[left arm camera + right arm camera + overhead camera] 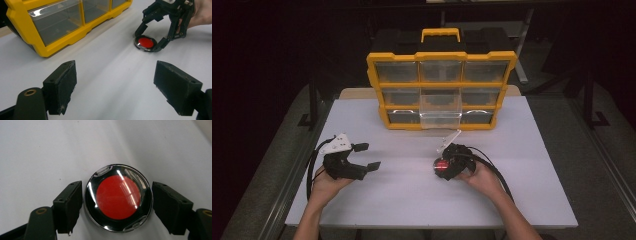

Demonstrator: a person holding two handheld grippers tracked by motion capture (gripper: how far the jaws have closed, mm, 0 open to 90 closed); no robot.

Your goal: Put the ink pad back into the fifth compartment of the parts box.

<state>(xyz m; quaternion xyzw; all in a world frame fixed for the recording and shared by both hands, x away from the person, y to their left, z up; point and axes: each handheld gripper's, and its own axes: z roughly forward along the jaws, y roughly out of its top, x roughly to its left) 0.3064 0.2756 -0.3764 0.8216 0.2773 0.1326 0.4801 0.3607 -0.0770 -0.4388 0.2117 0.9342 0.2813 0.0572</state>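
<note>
Straddling a round red-centred disc (118,197) on the white table (412,200), the right hand-held gripper (446,167) points down over it.

Its jaws are spread, one on each side of the disc, close to the rim; whether they touch it cannot be told. The disc lies flat on the table, in front of a yellow drawer cabinet (441,90). The left hand-held gripper (366,156) rests well apart to the left, jaws spread wide with nothing between them.
</note>
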